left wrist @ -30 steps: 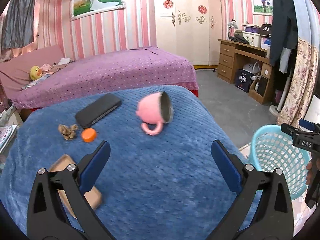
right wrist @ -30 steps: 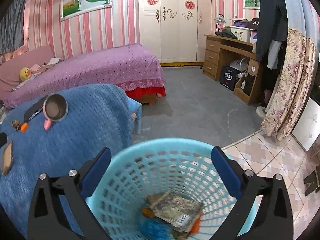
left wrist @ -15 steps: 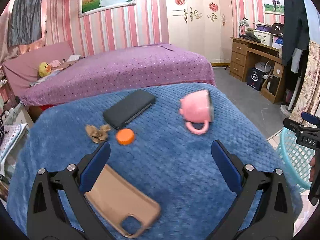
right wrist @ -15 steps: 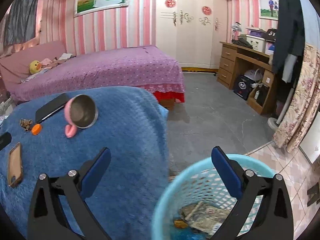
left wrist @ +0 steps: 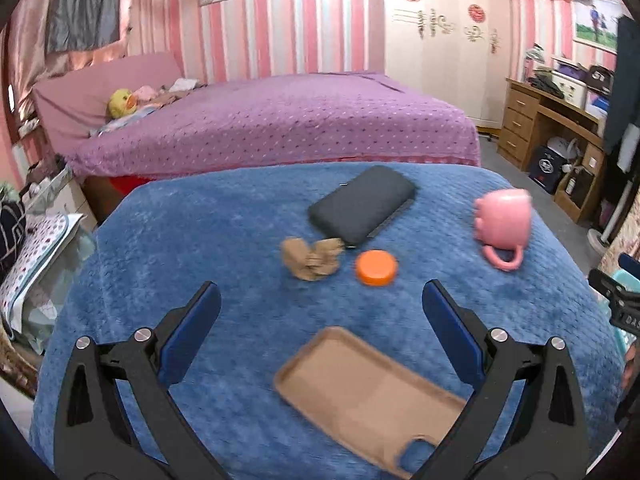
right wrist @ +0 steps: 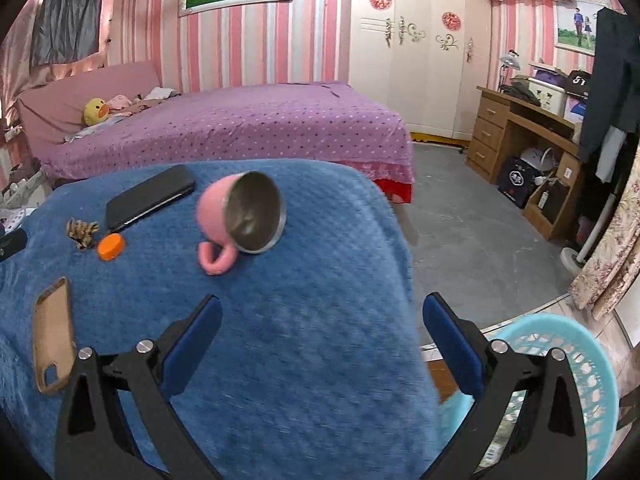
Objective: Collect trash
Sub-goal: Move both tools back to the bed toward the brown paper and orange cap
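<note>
A crumpled brown paper scrap (left wrist: 312,258) and an orange bottle cap (left wrist: 377,267) lie on the blue blanket (left wrist: 200,240), just beyond my open, empty left gripper (left wrist: 320,312). Both also show in the right wrist view, the scrap (right wrist: 82,232) and the cap (right wrist: 111,247) at far left. My right gripper (right wrist: 322,328) is open and empty above the blanket's right edge. The light blue trash basket (right wrist: 568,344) stands on the floor at lower right, partly hidden by the right finger.
A tan phone case (left wrist: 368,396) lies between my left fingers. A black phone (left wrist: 362,206) and a tipped pink cup (left wrist: 504,226) lie further back. A purple bed (left wrist: 280,124) is behind. A wooden desk (right wrist: 524,136) stands at right.
My left gripper has swung left, bringing the scrap, cap and phone case towards centre. My right gripper has swung left from over the basket to over the blanket.
</note>
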{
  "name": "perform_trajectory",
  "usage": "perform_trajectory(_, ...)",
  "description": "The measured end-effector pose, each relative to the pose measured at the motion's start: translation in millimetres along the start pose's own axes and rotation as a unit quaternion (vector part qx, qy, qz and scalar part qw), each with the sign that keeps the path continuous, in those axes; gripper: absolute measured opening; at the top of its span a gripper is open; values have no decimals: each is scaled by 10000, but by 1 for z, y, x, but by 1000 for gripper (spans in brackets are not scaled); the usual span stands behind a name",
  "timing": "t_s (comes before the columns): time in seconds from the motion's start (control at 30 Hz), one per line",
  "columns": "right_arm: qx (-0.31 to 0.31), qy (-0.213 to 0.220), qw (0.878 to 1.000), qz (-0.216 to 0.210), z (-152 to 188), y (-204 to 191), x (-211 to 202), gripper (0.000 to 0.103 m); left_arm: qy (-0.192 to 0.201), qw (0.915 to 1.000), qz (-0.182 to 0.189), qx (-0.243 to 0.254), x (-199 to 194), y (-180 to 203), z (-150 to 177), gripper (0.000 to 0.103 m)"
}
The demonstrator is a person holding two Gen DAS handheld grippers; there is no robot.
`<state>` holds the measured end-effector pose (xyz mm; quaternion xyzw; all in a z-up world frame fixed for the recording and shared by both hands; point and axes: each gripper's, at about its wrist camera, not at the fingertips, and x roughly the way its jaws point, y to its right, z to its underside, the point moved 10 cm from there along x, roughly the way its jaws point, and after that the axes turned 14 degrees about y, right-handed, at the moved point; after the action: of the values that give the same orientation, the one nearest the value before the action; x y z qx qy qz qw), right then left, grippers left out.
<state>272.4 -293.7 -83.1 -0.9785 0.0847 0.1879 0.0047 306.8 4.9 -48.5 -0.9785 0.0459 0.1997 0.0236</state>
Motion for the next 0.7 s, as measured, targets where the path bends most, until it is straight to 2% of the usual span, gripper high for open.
perform_trajectory(0.13,-133,28,9999,-102,-10,-29,7,98,-36,9999,-118,-114,11,-29,-3,97)
perform_trajectory(0.37,-273,97,9985,-457,-32,-91,23,98,-64,9995,-251,157,26,-64,-9,97)
perform_trajectory(0.5,-436,125,9970,-624,-43,-126,38,98,-147,9989,-394,-208,37,-94,-7,97)
perform_trajectory(0.7,-615,-11,9927,-1034,-40,-179,63,98,-290,9954,-800,-434,54,-130,4,97)
